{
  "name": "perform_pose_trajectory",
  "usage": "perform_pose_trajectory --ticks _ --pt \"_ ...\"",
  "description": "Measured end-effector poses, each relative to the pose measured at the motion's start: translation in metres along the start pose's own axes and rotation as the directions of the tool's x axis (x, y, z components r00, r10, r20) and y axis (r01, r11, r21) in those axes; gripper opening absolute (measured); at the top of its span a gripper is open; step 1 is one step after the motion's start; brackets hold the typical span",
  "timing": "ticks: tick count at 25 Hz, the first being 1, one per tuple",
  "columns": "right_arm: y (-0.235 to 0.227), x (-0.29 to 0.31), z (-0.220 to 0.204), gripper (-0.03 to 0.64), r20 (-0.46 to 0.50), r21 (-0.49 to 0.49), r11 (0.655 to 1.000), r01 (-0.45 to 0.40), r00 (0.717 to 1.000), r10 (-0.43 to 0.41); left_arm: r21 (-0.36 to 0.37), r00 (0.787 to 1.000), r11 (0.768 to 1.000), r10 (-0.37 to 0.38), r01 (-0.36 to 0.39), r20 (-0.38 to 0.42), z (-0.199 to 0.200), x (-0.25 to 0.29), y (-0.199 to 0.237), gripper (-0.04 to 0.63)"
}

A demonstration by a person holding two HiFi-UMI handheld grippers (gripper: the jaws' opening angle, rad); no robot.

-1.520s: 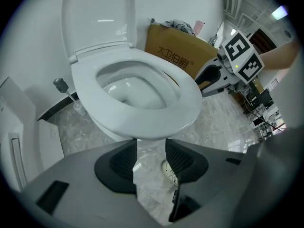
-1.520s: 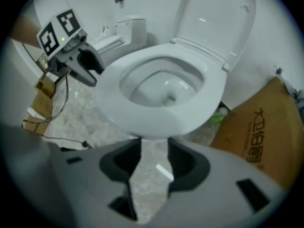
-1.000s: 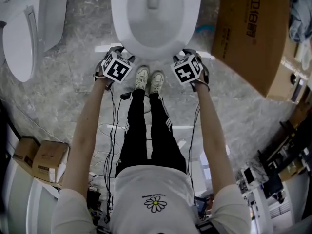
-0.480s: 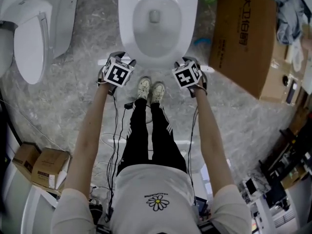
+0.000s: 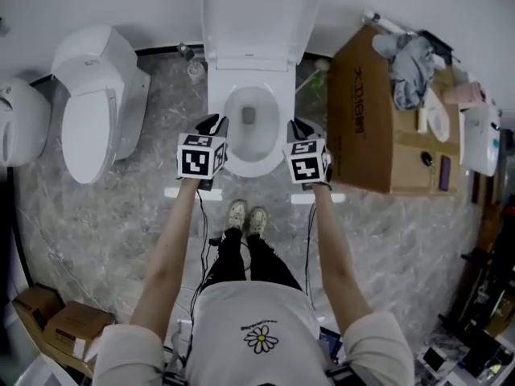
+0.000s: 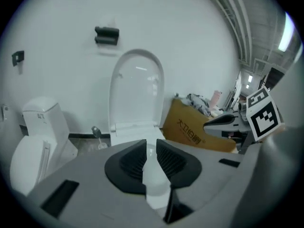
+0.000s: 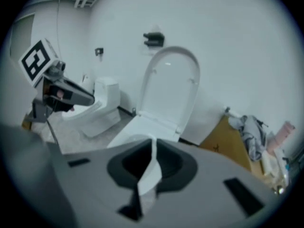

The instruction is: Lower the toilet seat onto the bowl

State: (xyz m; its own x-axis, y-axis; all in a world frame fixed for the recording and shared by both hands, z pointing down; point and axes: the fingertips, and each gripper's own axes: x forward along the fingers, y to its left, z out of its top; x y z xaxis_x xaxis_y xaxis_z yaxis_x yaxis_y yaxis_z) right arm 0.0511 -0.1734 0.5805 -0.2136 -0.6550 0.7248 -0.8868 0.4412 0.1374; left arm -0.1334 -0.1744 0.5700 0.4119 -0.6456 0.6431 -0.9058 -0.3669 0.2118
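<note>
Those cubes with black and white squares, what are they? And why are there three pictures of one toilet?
Each cube is part of a gripper, a hand-held tool with two jaws. A person stands facing the toilet bowl, holding the left gripper and the right gripper near its sides. The top-down picture comes from a camera on the person's head; the other two come from cameras riding on the grippers, looking along their jaws. Both pairs of jaws have just been closing, with a narrow gap left and nothing between them. The toilet seat stands upright against the wall, not yet lowered. A cardboard box sits on the right, another toilet on the left.
</note>
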Motion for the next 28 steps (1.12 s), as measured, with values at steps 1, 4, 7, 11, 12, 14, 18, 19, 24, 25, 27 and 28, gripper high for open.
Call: perform_pose_trajectory --ticks 1,4,7,11,12,14,18,19,24,25,27,28 --pt "-0.002 -0.018 0.018 0.046 0.051 0.014 1.0 0.016 0.999 -0.016 0.011 0.998 1.0 0.015 -0.016 0.056 0.019 -0.016 -0.007 0.076" --pt "-0.001 -0.077 0.058 0.041 0.188 0.047 0.998 0.052 0.98 -0.06 0.068 0.976 0.995 0.051 -0.067 0.213 0.064 -0.07 -0.032 0.035" --pt "0.004 -0.133 0.088 0.038 0.301 0.084 0.993 0.085 0.948 -0.106 0.105 0.936 0.99 0.054 -0.096 0.349 0.102 -0.12 -0.059 0.031" --pt "0.026 -0.207 0.105 0.038 0.427 0.101 0.99 0.096 0.895 -0.131 0.136 0.875 0.982 0.047 -0.128 0.481 0.131 -0.184 -0.099 0.03" --pt "0.032 -0.223 0.108 0.038 0.457 0.101 0.991 0.093 0.88 -0.129 0.134 0.857 0.982 0.048 -0.135 0.513 0.136 -0.201 -0.106 0.029" --pt "0.043 -0.253 0.117 0.038 0.517 0.088 0.992 0.092 0.847 -0.124 0.113 0.818 0.983 0.057 -0.147 0.573 0.145 -0.235 -0.118 0.028" --pt "0.051 -0.295 0.13 0.037 0.608 0.052 0.988 0.146 0.78 -0.147 0.056 0.759 0.986 0.083 -0.155 0.645 0.149 -0.281 -0.125 0.025" --pt "0.052 -0.301 0.132 0.035 0.626 0.058 0.987 0.151 0.764 -0.154 0.046 0.753 0.987 0.086 -0.153 0.653 0.149 -0.285 -0.123 0.025" --pt "0.058 -0.317 0.131 0.029 0.658 0.079 0.983 0.168 0.731 -0.178 0.025 0.749 0.986 0.111 -0.167 0.653 0.139 -0.293 -0.117 0.025" --pt "0.058 -0.318 0.13 0.029 0.656 0.078 0.982 0.173 0.733 -0.182 0.031 0.75 0.984 0.112 -0.174 0.651 0.138 -0.293 -0.118 0.025" --pt "0.058 -0.319 0.127 0.029 0.65 0.081 0.981 0.174 0.738 -0.185 0.043 0.749 0.982 0.11 -0.182 0.653 0.138 -0.294 -0.12 0.025" --pt "0.057 -0.319 0.126 0.029 0.647 0.085 0.981 0.172 0.74 -0.186 0.048 0.748 0.982 0.107 -0.182 0.655 0.139 -0.294 -0.122 0.025"
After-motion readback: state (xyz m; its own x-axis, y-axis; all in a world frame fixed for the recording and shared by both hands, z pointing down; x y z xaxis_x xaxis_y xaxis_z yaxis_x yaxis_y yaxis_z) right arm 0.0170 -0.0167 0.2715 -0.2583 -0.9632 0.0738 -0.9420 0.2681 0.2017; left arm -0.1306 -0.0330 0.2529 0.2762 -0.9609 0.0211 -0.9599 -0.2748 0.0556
